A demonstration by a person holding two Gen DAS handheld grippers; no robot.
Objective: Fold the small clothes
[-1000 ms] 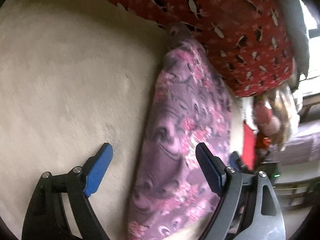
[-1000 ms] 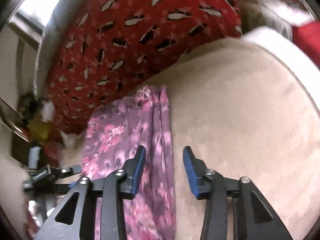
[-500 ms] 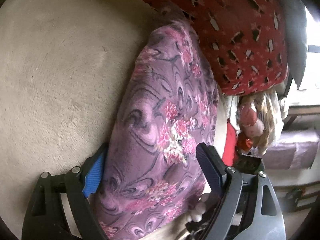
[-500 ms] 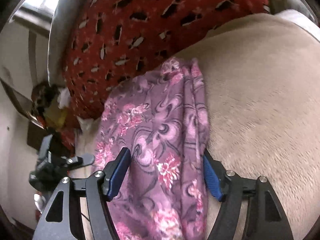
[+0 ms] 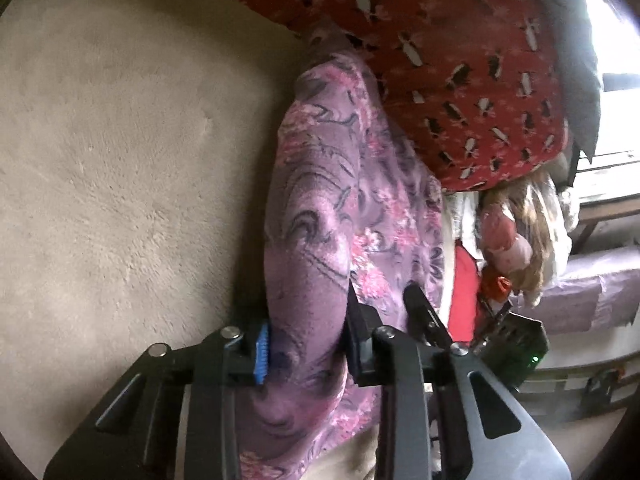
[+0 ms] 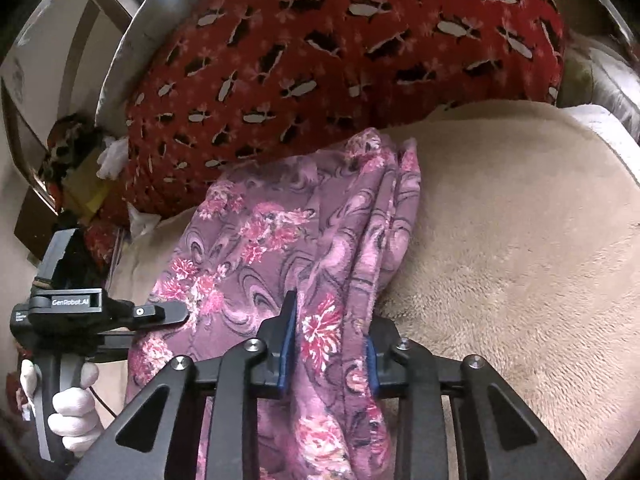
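Two grippers, left gripper (image 5: 306,340), right gripper (image 6: 330,350), pinching purple floral garment (image 6: 280,248)

A soft, matt purple floral cloth (image 6: 304,240) is lying on a fuzzy beige plush blanket (image 6: 520,240), a printed red fabric (image 6: 320,60) is showing behind, and the right claw (image 6: 330,350) is showing matt black plastic with ribbed blue pads (image 6: 289,344).

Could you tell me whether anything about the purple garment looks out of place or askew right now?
Its far end is untidy: the purple floral garment bunches into loose uneven pleats and lies against the red patterned cushion, not flat on the beige blanket.
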